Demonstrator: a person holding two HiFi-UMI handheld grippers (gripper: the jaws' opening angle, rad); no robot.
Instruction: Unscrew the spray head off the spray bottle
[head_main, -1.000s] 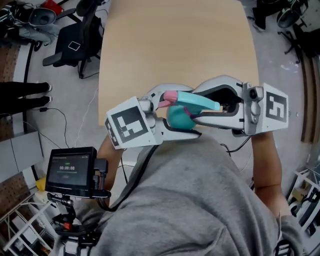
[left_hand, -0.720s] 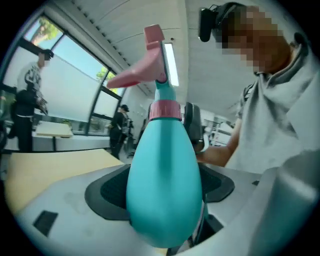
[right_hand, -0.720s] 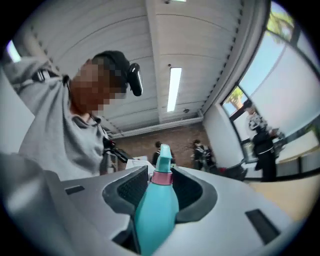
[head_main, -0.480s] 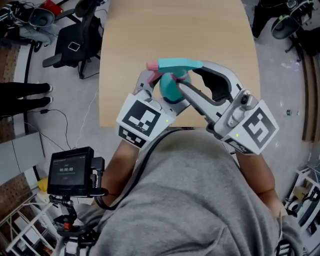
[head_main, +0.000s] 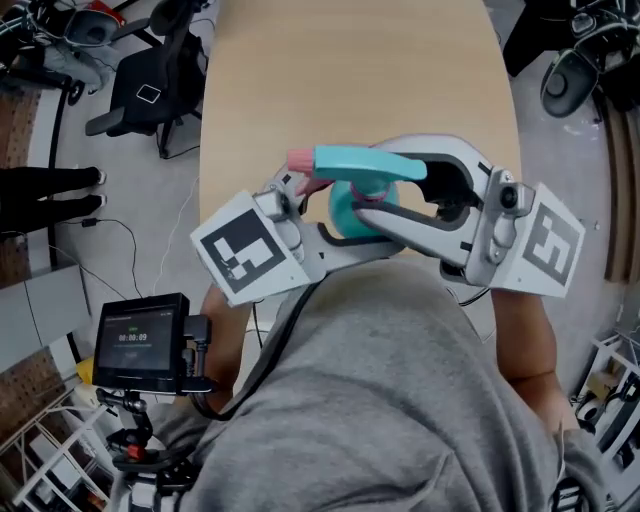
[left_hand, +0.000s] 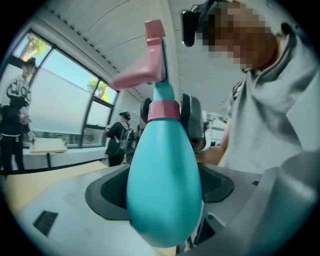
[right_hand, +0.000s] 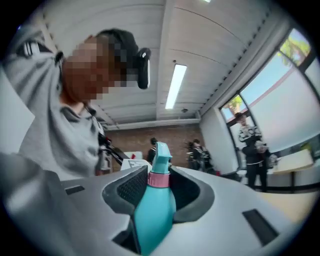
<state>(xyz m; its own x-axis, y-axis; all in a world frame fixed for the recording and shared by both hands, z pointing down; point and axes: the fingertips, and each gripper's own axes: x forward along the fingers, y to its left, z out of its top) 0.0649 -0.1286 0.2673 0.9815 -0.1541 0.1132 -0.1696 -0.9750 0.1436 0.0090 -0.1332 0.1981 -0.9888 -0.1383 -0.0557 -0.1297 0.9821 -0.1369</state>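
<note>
Bottle (head_main: 350, 205), one; left gripper (left_hand: 165, 190), right gripper (right_hand: 160, 187)

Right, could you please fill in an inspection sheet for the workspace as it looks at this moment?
Surface: wooden table, light top.
Job's things: teal spray bottle held in the air above the table's near edge; spray head attached.
Clutter: nothing seen.
Grippers: left gripper closed on the bottle's body; right gripper closed on the pink collar.
Cables: black cable on the floor, left.
Surroundings: office chair; screen on a stand; bystanders by the windows.
</note>
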